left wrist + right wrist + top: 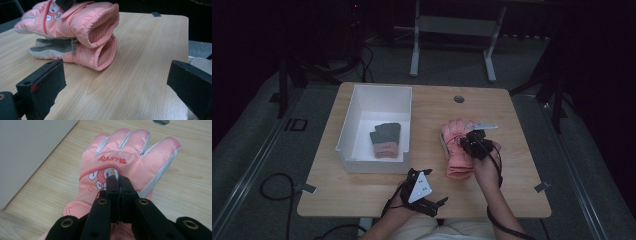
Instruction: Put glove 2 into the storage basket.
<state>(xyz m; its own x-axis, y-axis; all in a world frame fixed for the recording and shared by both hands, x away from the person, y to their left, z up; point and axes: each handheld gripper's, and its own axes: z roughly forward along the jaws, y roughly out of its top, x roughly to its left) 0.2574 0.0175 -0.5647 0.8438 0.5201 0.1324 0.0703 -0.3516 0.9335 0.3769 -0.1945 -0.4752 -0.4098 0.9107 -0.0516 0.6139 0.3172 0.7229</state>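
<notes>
Two pink ski gloves (456, 150) lie stacked on the wooden table (492, 107), cuffs toward me. In the left gripper view the upper glove (75, 22) rests on the lower glove (85, 55), whose grey palm shows. My right gripper (466, 141) is shut with nothing between its jaws. Its tips (118, 181) rest at the cartoon print on the back of the top glove (130, 155). My left gripper (434, 189) stands open near the table's front edge. It (116, 72) faces the cuffs with bare wood between its jaws.
A white open box (347, 131) stands at the table's left, with a grey and pink pair of gloves (387, 140) inside. Its wall (25, 152) is close to the left of the pink gloves. A round cable hole (459, 99) sits near the far edge.
</notes>
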